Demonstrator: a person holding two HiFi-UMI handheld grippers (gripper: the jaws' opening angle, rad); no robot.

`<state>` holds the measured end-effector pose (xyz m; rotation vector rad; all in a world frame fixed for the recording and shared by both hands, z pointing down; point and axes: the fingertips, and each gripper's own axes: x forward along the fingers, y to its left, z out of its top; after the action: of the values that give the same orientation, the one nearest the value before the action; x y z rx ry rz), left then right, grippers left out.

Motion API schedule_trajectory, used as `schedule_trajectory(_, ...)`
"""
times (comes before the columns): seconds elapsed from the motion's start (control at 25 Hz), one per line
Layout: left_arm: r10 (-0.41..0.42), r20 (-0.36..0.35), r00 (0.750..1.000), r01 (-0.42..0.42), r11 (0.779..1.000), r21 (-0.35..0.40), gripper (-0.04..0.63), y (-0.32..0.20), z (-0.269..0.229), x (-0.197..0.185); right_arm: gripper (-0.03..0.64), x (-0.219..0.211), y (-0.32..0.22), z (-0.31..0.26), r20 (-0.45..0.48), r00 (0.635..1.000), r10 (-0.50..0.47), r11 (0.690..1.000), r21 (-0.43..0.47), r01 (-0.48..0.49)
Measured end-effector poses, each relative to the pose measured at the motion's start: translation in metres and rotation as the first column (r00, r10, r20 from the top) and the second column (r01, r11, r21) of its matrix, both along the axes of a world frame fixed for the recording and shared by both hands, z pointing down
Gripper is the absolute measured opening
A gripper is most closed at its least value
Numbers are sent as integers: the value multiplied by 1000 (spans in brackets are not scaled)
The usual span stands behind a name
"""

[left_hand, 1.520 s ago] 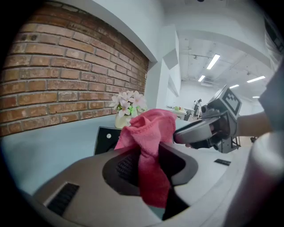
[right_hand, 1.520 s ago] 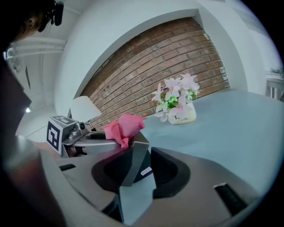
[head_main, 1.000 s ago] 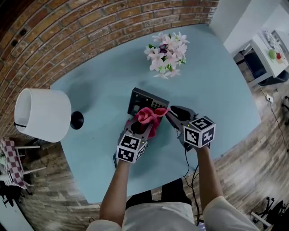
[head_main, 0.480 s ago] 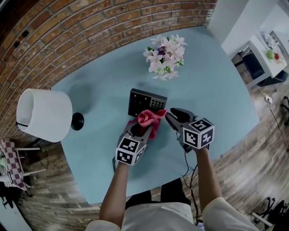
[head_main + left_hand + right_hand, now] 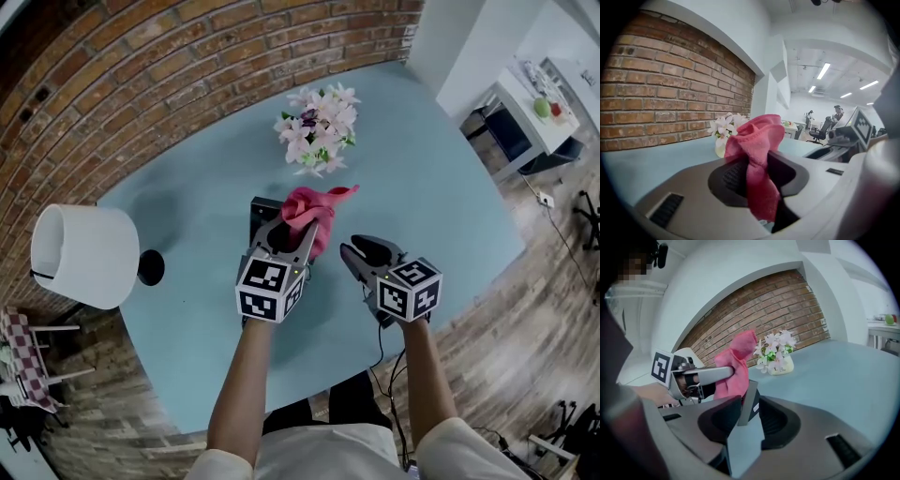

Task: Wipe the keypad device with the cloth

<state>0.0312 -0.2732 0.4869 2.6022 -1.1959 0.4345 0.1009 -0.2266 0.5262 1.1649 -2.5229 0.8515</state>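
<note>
The left tongs (image 5: 295, 234) are clamped on the bunched pink cloth (image 5: 314, 208), which is held in the air above the blue worktop (image 5: 431, 206). The keypad device (image 5: 262, 211) sits on the worktop under it, at about 11 o'clock from those tongs and half hidden by them; its long axis seems to run 9 to 3. The left hand is nearer, so the wipe looks like a drop down and forward. The right tongs (image 5: 359, 251) stand apart and empty, with the device at 10 o'clock. Flowers (image 5: 314, 131) stand at 12, a lamp (image 5: 84, 255) at 9, both clear of the path.
</note>
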Motion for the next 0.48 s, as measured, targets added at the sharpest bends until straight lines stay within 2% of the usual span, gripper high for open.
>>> schedule_trajectory(0.16, -1, 26, 1000, 2, 1000, -25, 149, -4, 18, 11, 110, 6, 5, 5, -10, 1000, -2, 1000, -10, 2)
schedule_trajectory(0.48, -27, 7, 1000, 27, 1000, -15, 150, -2, 22, 12, 110, 11, 5, 14, -12, 1000, -6, 1000, -31, 6)
